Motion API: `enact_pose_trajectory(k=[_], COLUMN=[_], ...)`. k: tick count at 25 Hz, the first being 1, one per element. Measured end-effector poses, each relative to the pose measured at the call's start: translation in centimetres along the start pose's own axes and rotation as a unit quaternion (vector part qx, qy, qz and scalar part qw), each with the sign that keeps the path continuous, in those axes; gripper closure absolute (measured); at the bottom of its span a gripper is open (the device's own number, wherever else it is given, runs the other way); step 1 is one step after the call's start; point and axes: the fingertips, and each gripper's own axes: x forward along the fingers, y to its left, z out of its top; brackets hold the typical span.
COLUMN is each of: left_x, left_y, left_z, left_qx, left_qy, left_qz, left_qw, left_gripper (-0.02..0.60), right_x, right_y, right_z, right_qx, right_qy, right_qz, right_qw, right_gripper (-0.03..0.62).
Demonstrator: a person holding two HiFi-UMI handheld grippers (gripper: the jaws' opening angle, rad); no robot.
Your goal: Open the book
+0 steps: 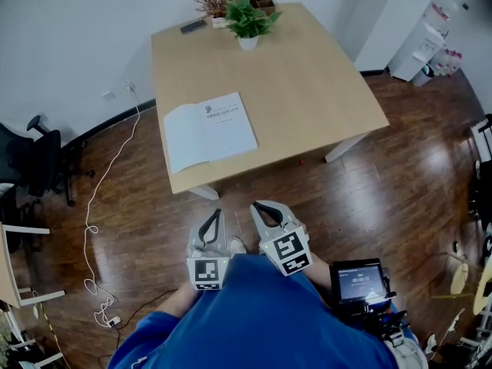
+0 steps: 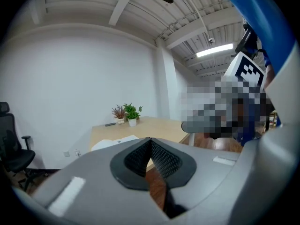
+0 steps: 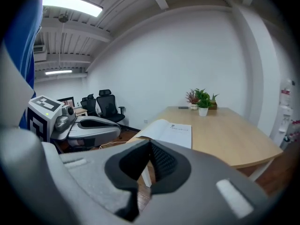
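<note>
The left gripper (image 2: 151, 143) has its ribbed fingers (image 2: 165, 162) pressed together at the tips with nothing between them. The right gripper (image 3: 150, 146) is the same, its fingers (image 3: 163, 162) closed on air. Both are held side by side against the person's blue shirt, over the wooden floor and well short of the desk (image 1: 307, 91).

The book (image 1: 209, 131) lies flat near the desk's front left corner, close to the near edge. It is white, with a printed title on its right half and a line running down it. I can't tell whether that line is the spine beside a closed cover or the fold of a spread already open. A potted plant (image 1: 247, 21) stands at the far edge, well clear.

The step in hand looks to be the approach. To do it well, I'd step up and spread one gripper's fingers before they reach the paper. Then come in low at the loose edge and pinch only the top leaf. The other gripper should press the rest down so the book doesn't slide off the near edge. Turn the leaf over slowly, in an arc.
</note>
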Motion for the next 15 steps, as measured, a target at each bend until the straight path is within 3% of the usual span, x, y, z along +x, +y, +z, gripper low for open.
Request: enact_pose_trajectory(k=[10, 15], left_x=[-0.1, 0.3], left_y=[-0.3, -0.2], left_z=[-0.8, -0.3], left_qx=[-0.013, -0.008], left_qy=[-0.006, -0.008], left_qz=[-0.014, -0.017], left_qw=[0.9998, 0.9998], left_gripper=[0.574, 0.575], right_x=[-1.4, -1.4], right_y=[-0.2, -0.5], right_z=[-0.1, 0.2], right_qx=[-0.013, -0.014], right_qy=[-0.044, -0.053], right_qz=[-0.054, -0.059], right_qw=[0.998, 0.997], right_gripper=[0.591, 0.591])
